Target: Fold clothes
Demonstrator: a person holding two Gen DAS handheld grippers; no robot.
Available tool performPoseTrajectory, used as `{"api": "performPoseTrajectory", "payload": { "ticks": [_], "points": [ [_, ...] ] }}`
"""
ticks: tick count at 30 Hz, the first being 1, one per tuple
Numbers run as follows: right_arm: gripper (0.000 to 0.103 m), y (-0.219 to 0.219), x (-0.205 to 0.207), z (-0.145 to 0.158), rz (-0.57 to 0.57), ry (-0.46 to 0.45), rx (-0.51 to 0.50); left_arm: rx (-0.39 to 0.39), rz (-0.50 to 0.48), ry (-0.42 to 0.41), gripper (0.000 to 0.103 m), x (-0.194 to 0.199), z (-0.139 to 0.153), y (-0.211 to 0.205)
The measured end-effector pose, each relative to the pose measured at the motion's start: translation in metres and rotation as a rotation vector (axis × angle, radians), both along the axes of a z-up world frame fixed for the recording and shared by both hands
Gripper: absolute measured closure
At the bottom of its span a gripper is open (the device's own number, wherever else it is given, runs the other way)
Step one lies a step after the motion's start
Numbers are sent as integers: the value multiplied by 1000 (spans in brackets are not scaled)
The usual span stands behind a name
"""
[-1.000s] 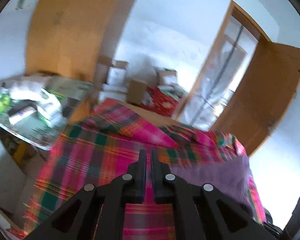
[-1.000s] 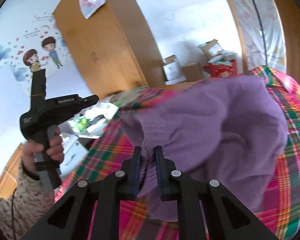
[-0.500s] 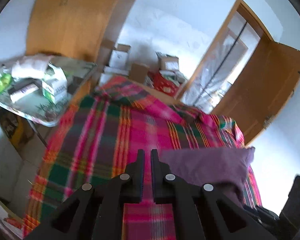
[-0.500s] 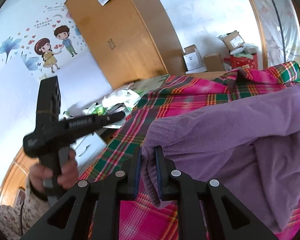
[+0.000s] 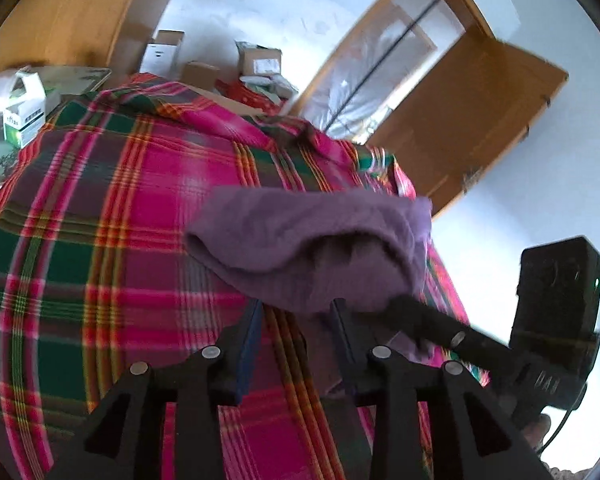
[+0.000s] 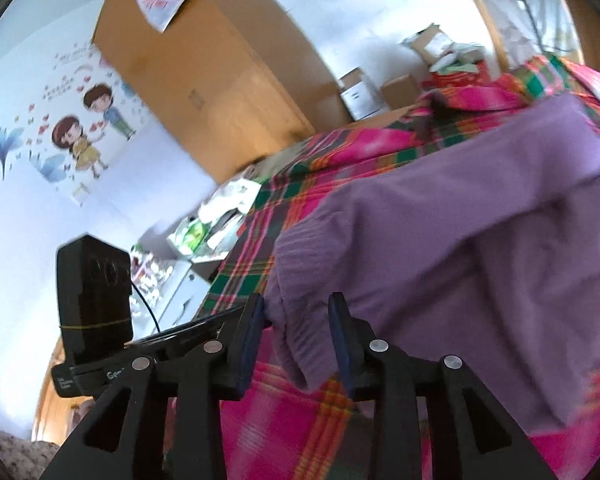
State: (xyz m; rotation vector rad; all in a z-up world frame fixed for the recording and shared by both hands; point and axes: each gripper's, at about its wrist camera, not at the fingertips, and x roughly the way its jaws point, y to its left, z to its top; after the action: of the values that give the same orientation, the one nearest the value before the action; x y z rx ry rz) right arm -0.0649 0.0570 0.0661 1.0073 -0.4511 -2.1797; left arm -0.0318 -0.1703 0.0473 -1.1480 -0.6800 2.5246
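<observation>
Right now both tongs gape: purple sweater (image 6: 460, 240) lies on plaid bedspread (image 5: 100, 240), its ribbed hem betw. right gripper (image 6: 296, 320) fingers, ungripped; left gripper (image 5: 296, 316) empty beside it. Mid-fold judging by doubled cloth; nxt needs a fresh hem pinch.

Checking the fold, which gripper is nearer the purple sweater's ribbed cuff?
Right. The right gripper has open jaws astride the ribbed cuff; the left gripper, also open, sits just short of the purple sweater.

Home bedroom: plaid-covered bed (image 5: 100, 208), wooden wardrobe (image 6: 228, 80), cartoon wall stickers (image 6: 84, 128), cardboard boxes (image 5: 256, 60).
</observation>
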Motion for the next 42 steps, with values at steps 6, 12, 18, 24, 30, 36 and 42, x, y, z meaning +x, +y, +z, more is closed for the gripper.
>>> {"api": "performPoseTrajectory", "payload": {
  "ticks": [6,12,18,24,30,36,42],
  "points": [
    [67,78,9,-10,-233,-19,61,-19,-12,-18,64,15,6,14],
    [59,118,3,-34,-368,-85,125,-135,-24,21,61,21,30,38],
    [53,121,-2,-51,-341,-125,122,-203,-38,-39,61,9,23,57],
    [52,117,-7,-57,-308,-136,133,-272,-19,-67,60,8,18,69],
    [49,112,-16,-60,-297,-130,162,-305,-10,-92,60,-2,11,84],
    [49,109,-23,-58,-286,-123,181,-352,2,-144,60,-18,-3,95],
    [49,115,-26,-57,-281,-141,177,-313,54,-173,60,-28,-11,80]
  ]
}}
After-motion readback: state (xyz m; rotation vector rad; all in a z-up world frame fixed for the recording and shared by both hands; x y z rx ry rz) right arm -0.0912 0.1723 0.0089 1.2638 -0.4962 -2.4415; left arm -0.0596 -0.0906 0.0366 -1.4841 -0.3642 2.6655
